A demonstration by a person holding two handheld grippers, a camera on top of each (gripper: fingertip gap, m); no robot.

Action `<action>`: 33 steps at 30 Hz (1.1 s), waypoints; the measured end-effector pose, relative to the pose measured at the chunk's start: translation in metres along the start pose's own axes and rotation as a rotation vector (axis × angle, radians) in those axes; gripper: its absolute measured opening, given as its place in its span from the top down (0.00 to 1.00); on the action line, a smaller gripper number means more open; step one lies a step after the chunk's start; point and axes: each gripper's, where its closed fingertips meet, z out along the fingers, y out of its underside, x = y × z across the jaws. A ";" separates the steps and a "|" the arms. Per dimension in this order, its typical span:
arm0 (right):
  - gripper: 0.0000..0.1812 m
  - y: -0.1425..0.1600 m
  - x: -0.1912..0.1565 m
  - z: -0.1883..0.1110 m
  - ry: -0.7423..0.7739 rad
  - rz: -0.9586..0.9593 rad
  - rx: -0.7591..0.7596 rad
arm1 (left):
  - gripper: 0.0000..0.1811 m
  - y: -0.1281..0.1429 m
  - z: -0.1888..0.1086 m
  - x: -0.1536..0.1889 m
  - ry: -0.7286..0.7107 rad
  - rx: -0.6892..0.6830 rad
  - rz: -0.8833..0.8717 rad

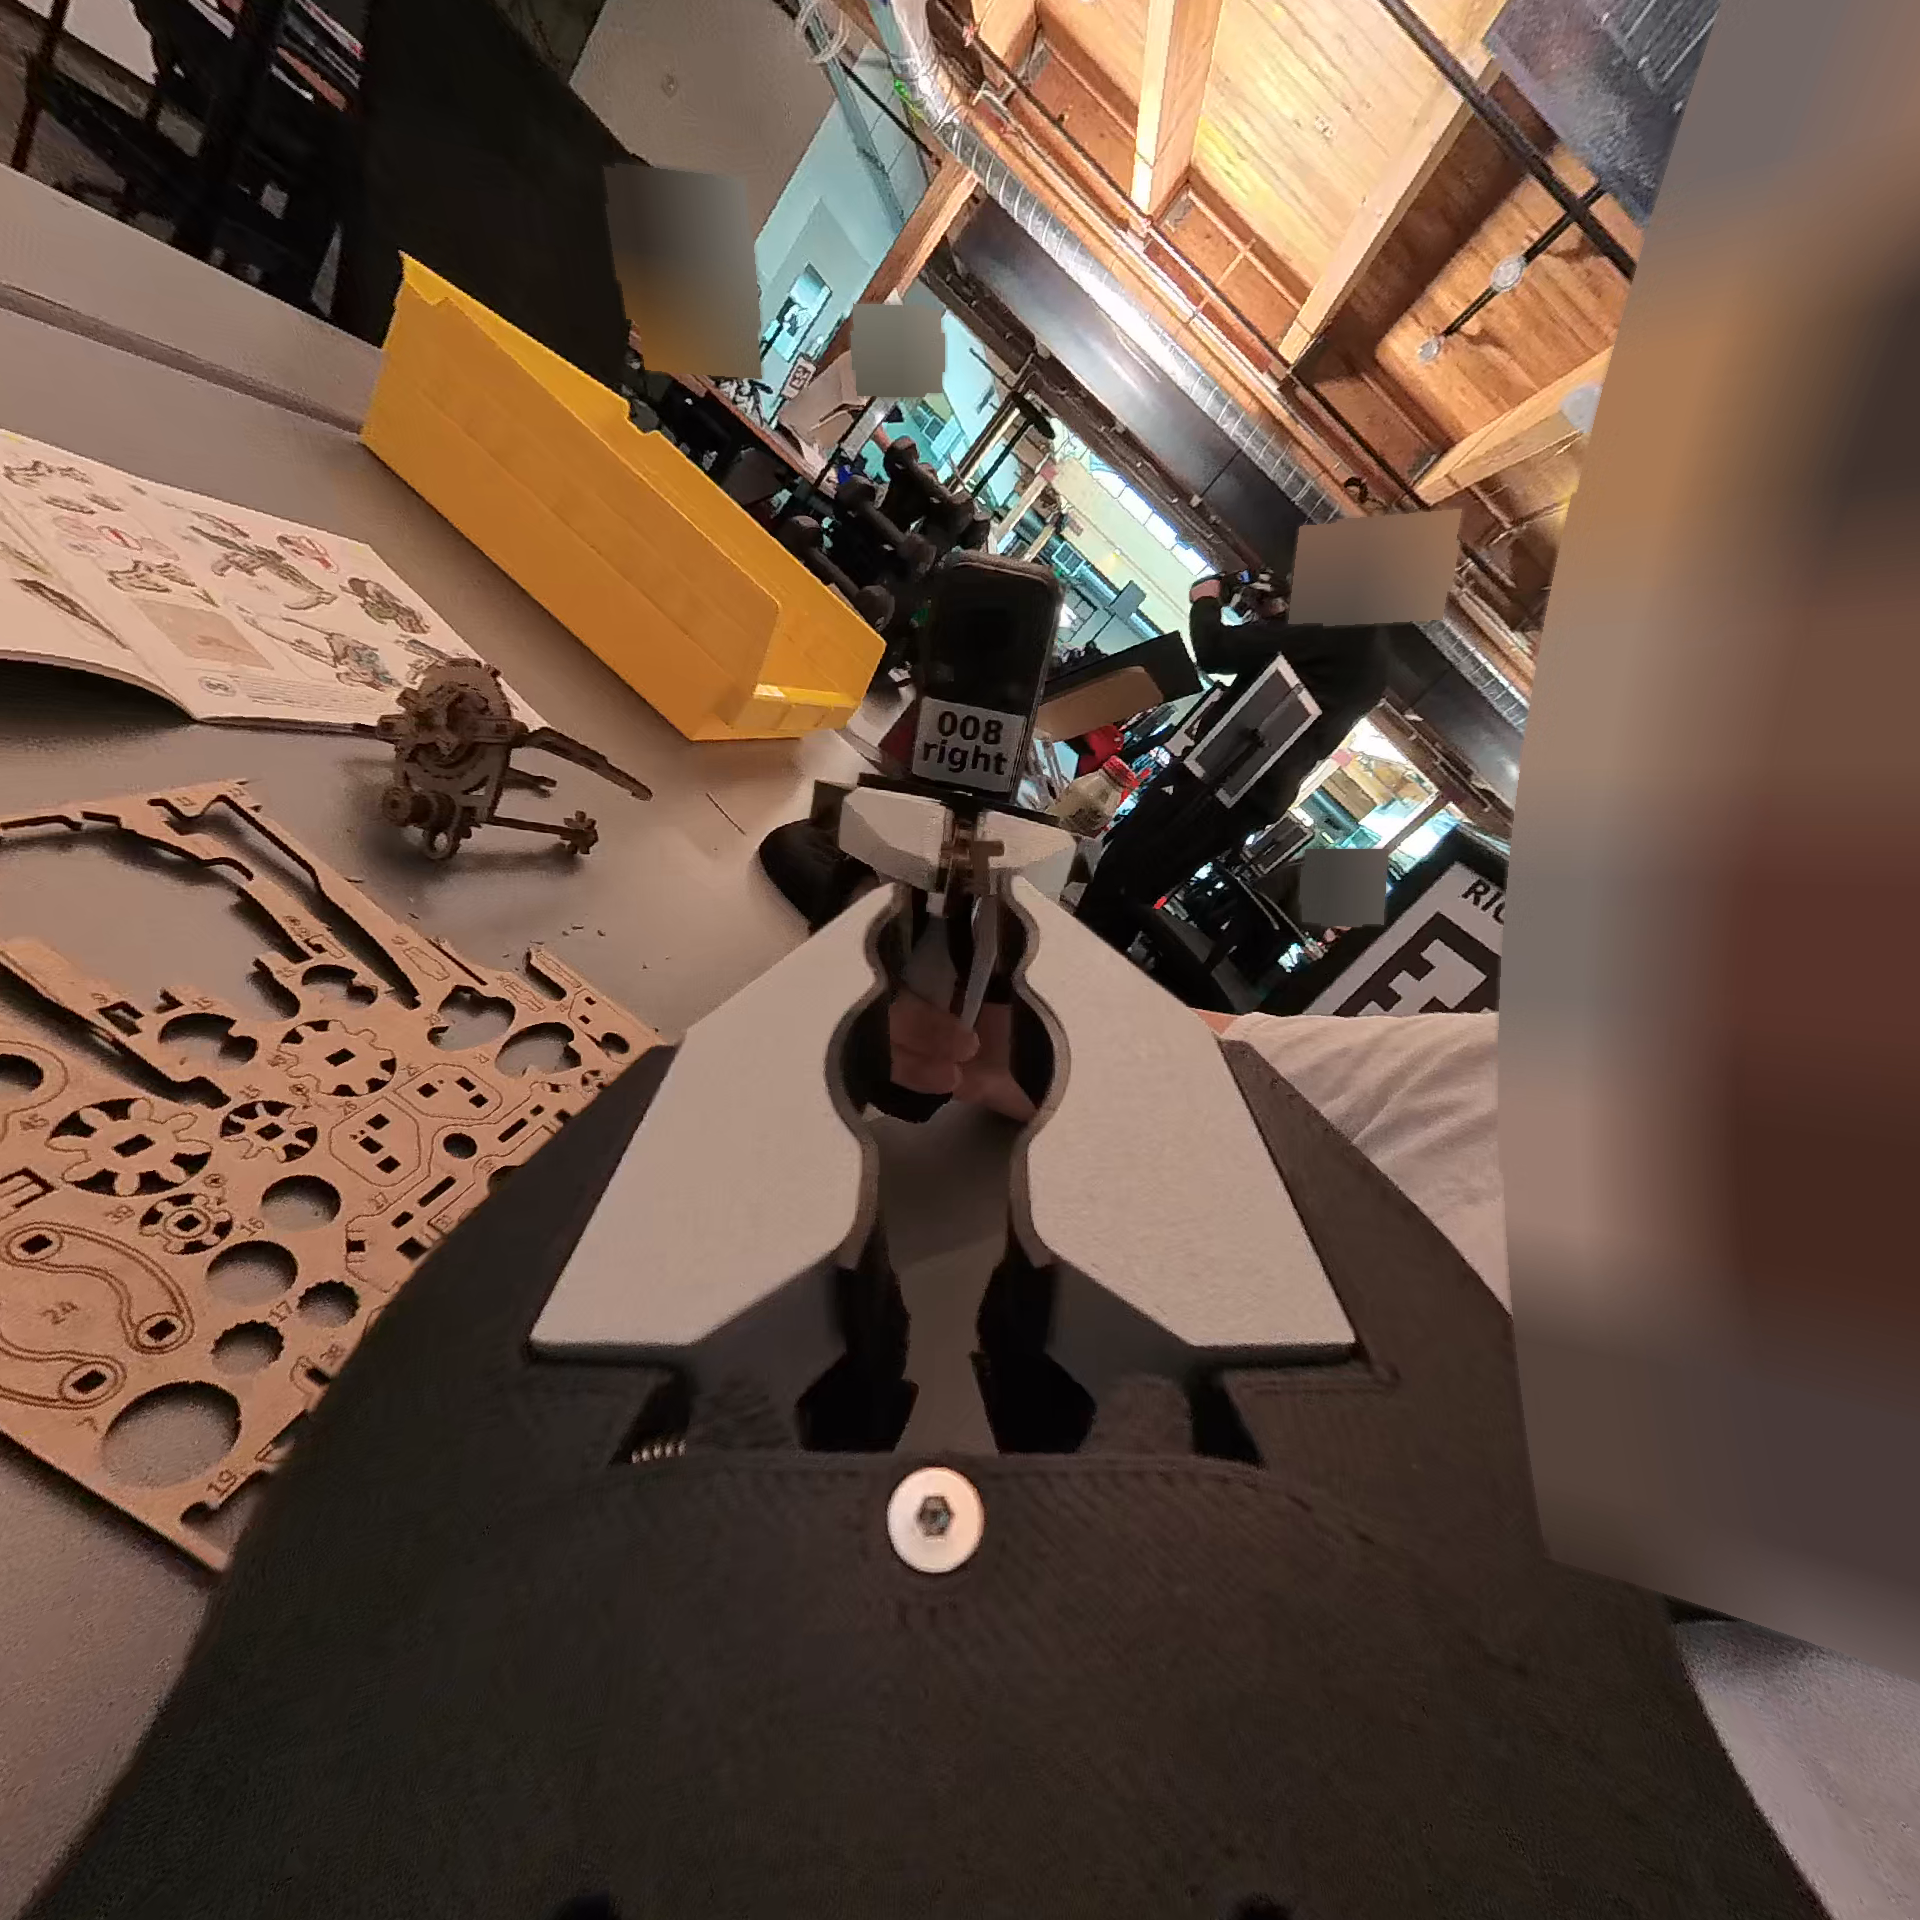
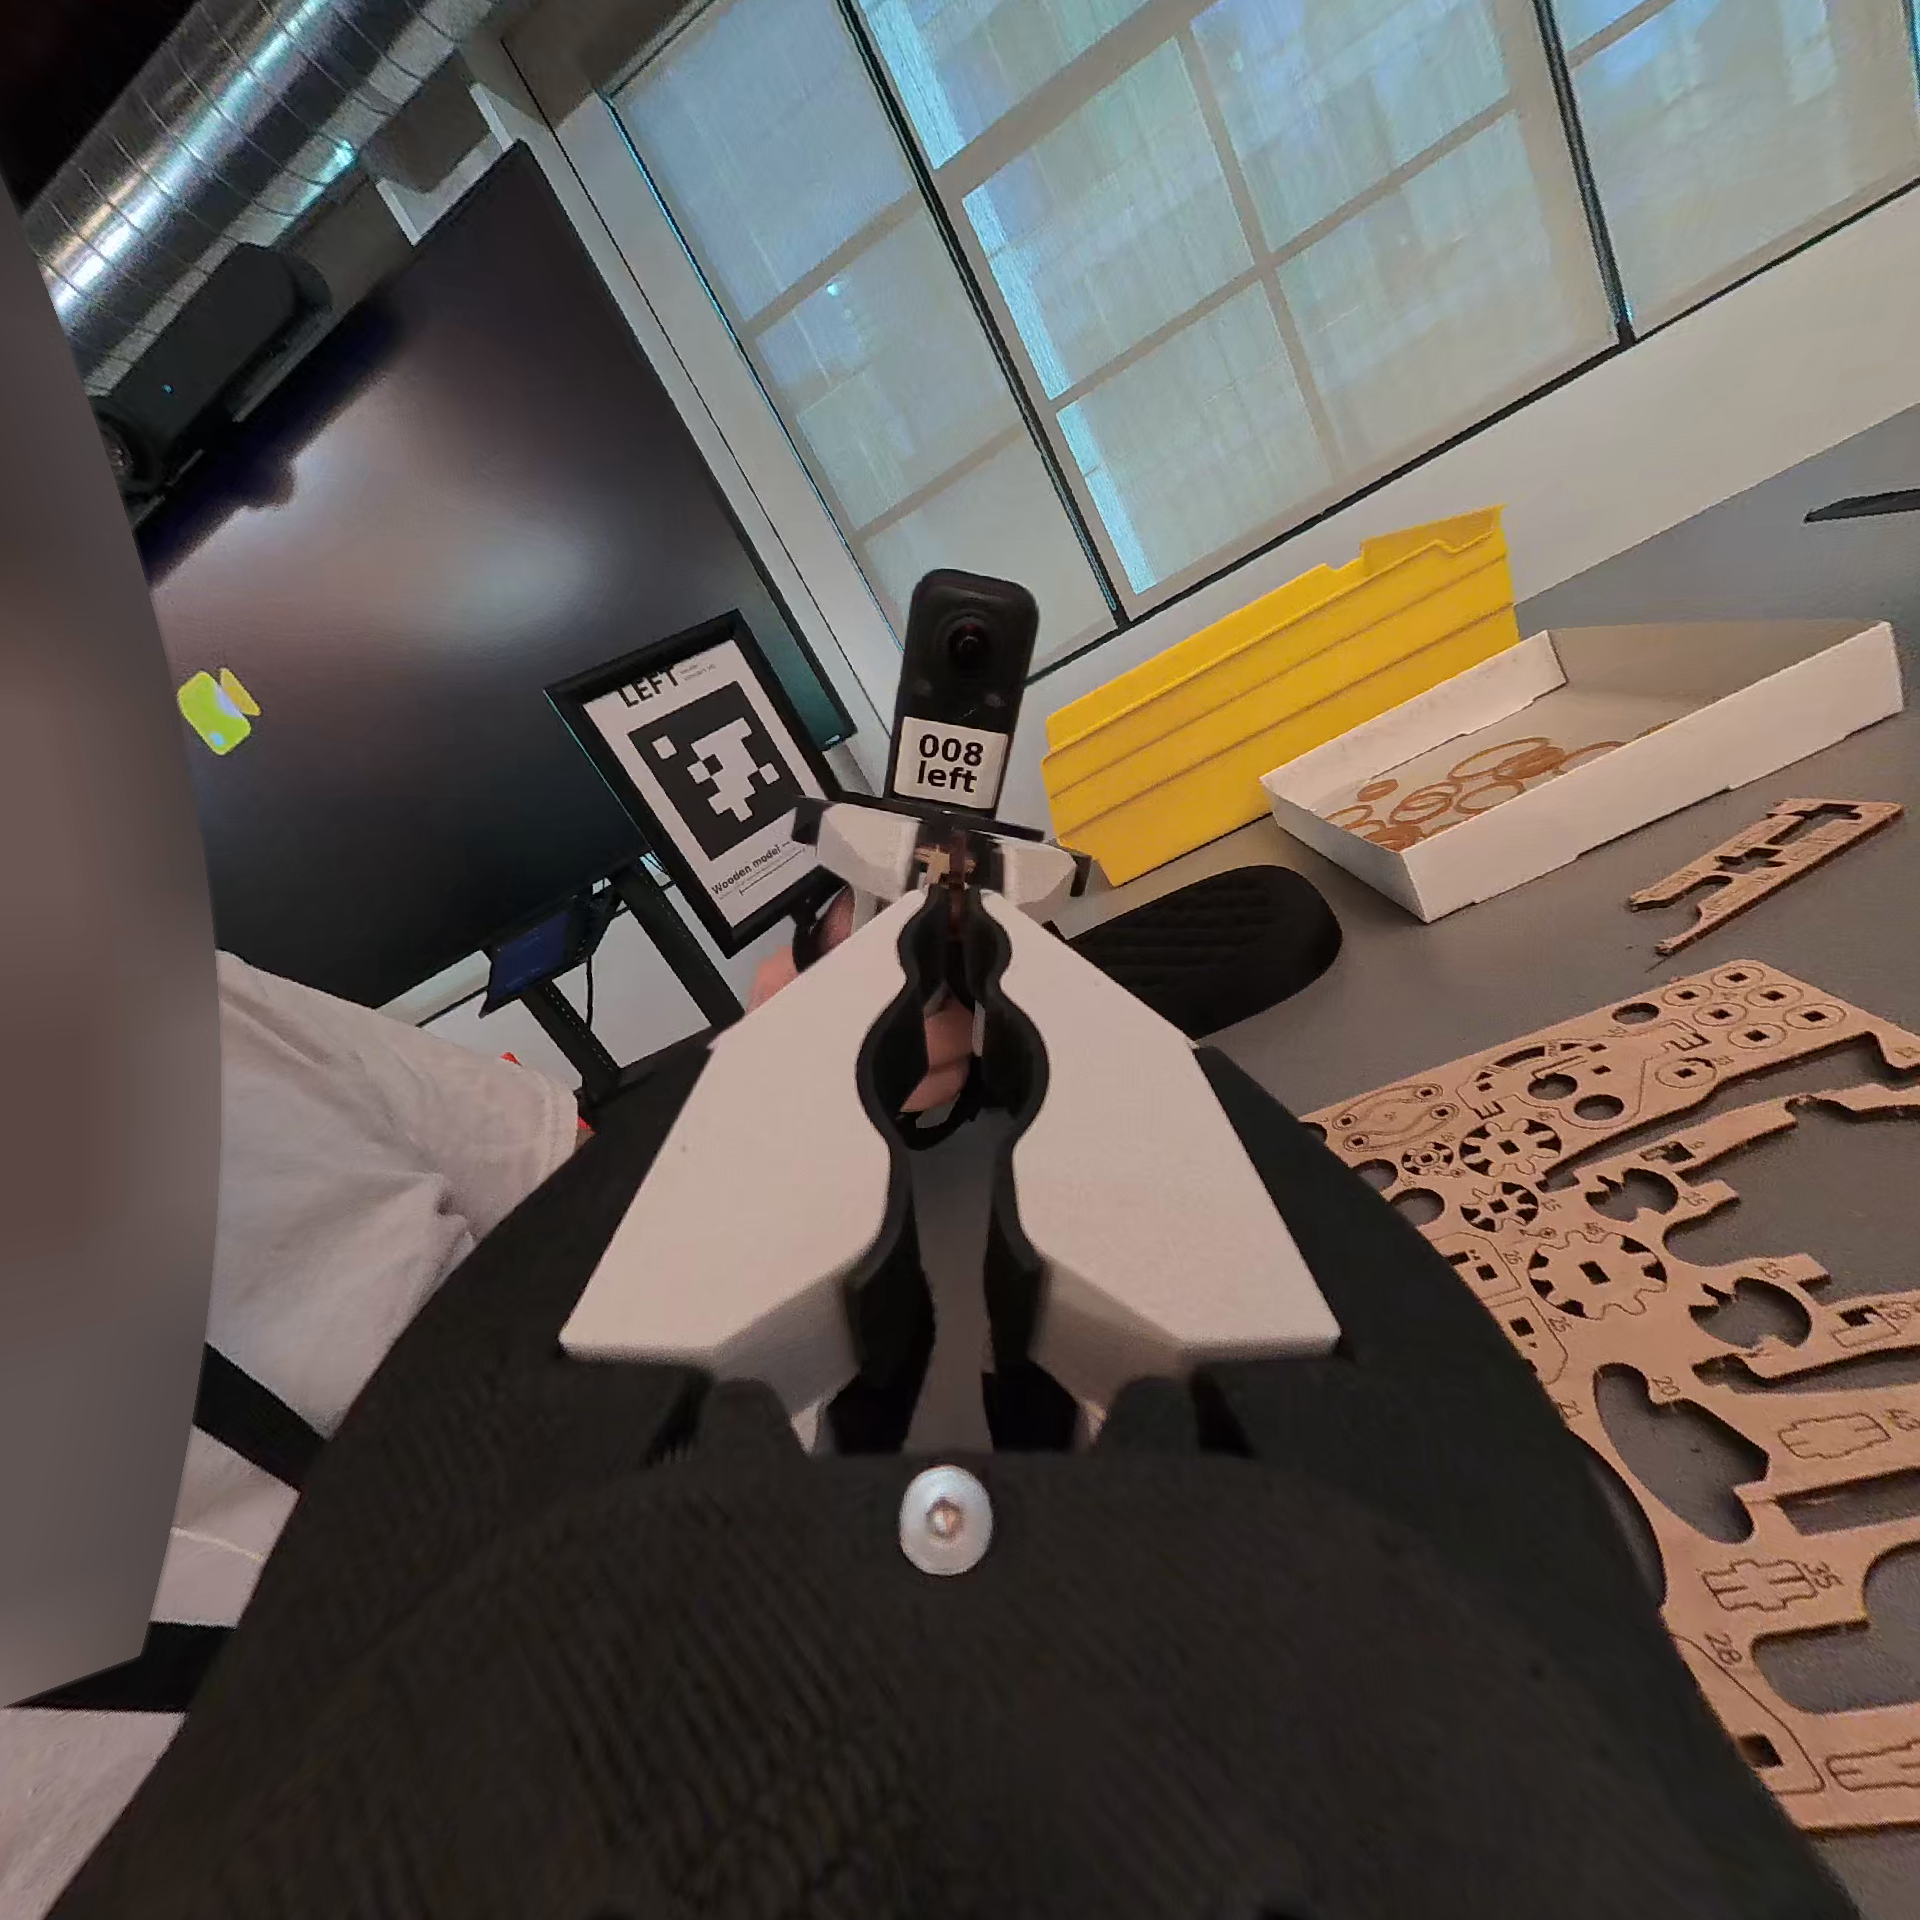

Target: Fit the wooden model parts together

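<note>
**Two small wooden parts meet tip to tip above the counter**

The left hand-held gripper and the right hand-held gripper face each other nose to nose, raised off the grey counter. Each has its white fingers drawn together almost to touching at the tips, and between the two sets of tips sits a small wooden piece (seen again from the other side). It looks pinched from both sides, though whether this is one part or two already meeting is too small to tell. Holding both pieces in the air, on one line, probably lets the person sight the slot and tab straight down the fingers.

The rest of the kit waits close by: the punched-out plywood sheet lies flat just left of the left gripper, and the half-built wooden mechanism stands beyond it, beside the open instruction booklet. A yellow bin sits farther back, and a white tray holding thin wooden rings lies next to it.

My guess is that the press-fit is under way; a slight tilt could snap so thin a tab.
</note>
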 end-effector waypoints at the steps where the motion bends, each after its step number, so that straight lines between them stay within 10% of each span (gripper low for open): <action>1: 1.00 0.001 0.000 0.000 0.003 -0.009 -0.005 | 0.93 0.001 0.000 0.000 0.004 -0.002 -0.002; 33: 1.00 0.000 -0.016 0.000 -0.008 -0.141 0.008 | 0.97 0.005 0.001 0.017 -0.027 -0.042 0.219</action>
